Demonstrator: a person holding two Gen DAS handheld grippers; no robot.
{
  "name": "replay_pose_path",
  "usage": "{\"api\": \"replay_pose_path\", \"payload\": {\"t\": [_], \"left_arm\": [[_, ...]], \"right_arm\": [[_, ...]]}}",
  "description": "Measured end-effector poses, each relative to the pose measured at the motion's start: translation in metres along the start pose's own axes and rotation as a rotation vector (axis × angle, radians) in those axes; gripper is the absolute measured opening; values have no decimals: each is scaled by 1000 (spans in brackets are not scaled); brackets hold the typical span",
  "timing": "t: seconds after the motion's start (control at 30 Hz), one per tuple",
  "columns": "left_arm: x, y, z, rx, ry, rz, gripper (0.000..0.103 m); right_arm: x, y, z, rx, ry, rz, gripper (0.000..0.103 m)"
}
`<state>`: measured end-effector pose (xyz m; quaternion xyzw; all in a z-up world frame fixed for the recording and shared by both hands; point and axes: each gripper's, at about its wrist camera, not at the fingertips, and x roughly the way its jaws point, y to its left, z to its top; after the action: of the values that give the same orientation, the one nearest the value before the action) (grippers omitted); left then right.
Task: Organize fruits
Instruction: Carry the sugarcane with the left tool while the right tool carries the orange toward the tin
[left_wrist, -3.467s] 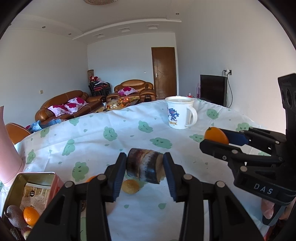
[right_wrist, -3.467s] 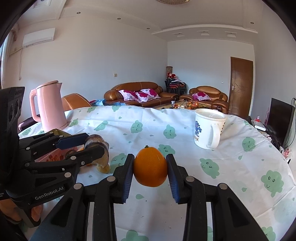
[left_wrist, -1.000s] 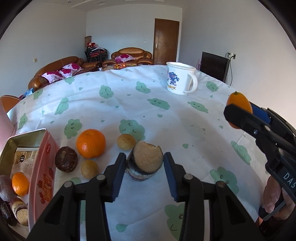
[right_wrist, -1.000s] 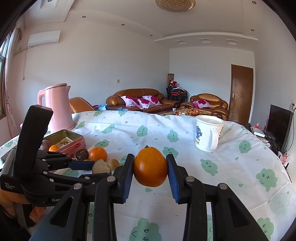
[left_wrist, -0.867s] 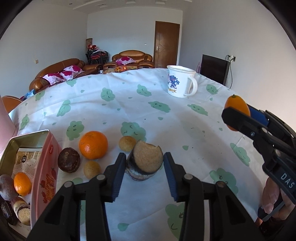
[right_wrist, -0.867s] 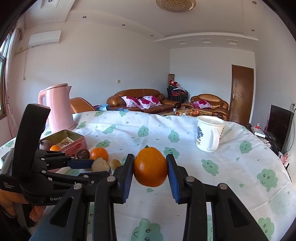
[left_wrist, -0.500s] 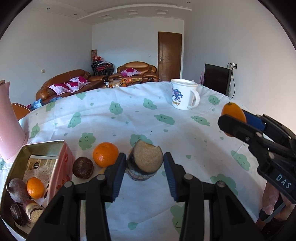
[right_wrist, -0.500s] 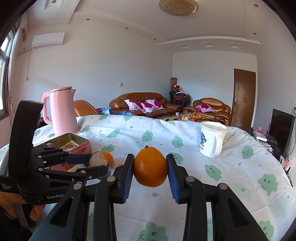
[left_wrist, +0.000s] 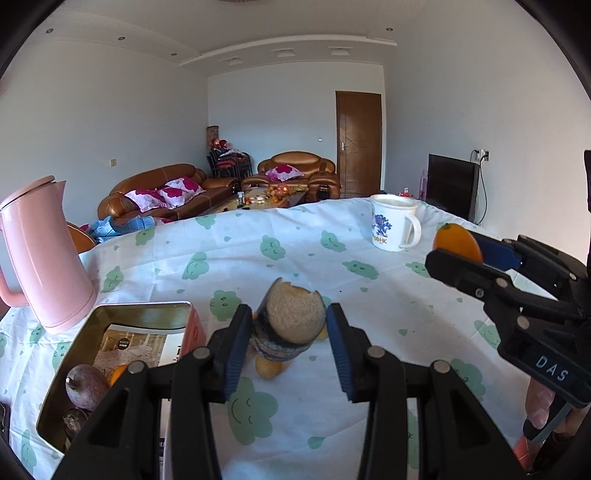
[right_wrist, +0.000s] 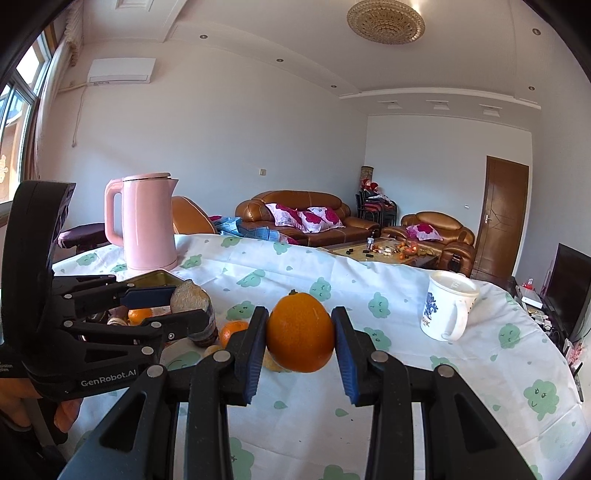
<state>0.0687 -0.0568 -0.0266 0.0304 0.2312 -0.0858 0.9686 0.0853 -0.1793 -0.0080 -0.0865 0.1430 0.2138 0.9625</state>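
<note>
1. Both of your grippers now sit higher over the table than a second ago: in the left wrist view the pink kettle (left_wrist: 44, 254) has come into sight, and the loose fruit near the tin has slid behind the held piece.
2. Your left gripper (left_wrist: 290, 341) is clenched on a cut sugarcane piece (left_wrist: 291, 325), dark-skinned with its pale fibrous end facing the camera; both blue pads press its sides and it hangs clear of the tablecloth (left_wrist: 258, 266).
3. Your right gripper (right_wrist: 299, 341) grasps an orange (right_wrist: 300, 332) between its pads, stem nub upward, also off the cloth.
4. An open tin (left_wrist: 147, 312) lies left of the sugarcane, just in front of the kettle; inside it you see a dark purple fruit (left_wrist: 85, 382), part of a small orange fruit (left_wrist: 117, 373) and another dark item that is hard to identify.
5. Below the sugarcane a small tan fruit (left_wrist: 269, 367) rests on the cloth; in the right wrist view a loose orange (right_wrist: 232, 330) lies beside it.
6. A white mug (left_wrist: 393, 227) stands far across the table, well apart from both grippers.
</note>
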Motion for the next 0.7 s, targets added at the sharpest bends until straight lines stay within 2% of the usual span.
{"api": "replay_pose_path", "payload": {"t": [0.7], "left_arm": [[-31,70,-5,-114,-55,89,43]], "right_arm": [[32,57,35,-92,-1,129,37]]}}
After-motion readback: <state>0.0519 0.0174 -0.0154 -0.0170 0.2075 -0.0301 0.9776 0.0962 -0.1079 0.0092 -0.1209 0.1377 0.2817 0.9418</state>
